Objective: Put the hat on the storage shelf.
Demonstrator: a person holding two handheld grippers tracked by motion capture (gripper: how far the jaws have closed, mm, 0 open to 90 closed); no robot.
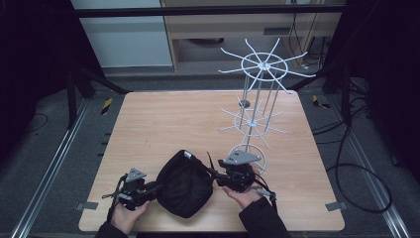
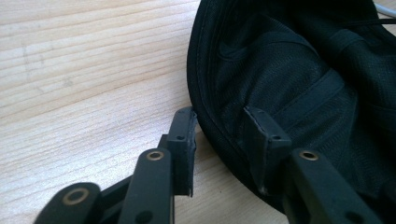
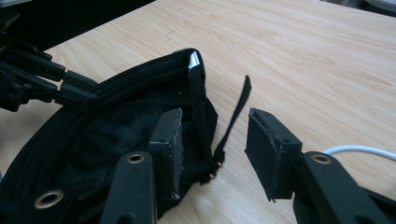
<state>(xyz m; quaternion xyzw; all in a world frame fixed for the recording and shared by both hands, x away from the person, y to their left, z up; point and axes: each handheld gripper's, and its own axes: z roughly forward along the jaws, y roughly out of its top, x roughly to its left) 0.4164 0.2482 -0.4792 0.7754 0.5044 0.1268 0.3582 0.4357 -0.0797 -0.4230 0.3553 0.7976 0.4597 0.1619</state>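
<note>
A black cap [image 1: 184,183] lies on the wooden table [image 1: 173,119] near its front edge, its open underside showing. My left gripper [image 1: 153,187] is at the cap's left edge. In the left gripper view my left gripper [image 2: 222,140] straddles the rim of the cap [image 2: 289,70], one jaw outside and one over the lining, with bare wood showing in the gap. My right gripper [image 1: 214,173] is at the cap's right side. In the right gripper view my right gripper [image 3: 217,149] is open around the cap's thin black strap [image 3: 238,107], beside the cap [image 3: 93,140].
A tall white wire rack [image 1: 257,99] with two tiers of spokes stands at the table's back right, its base ring just behind my right gripper. A white tag [image 3: 194,59] sits on the cap's rim. The table's left and middle show bare wood.
</note>
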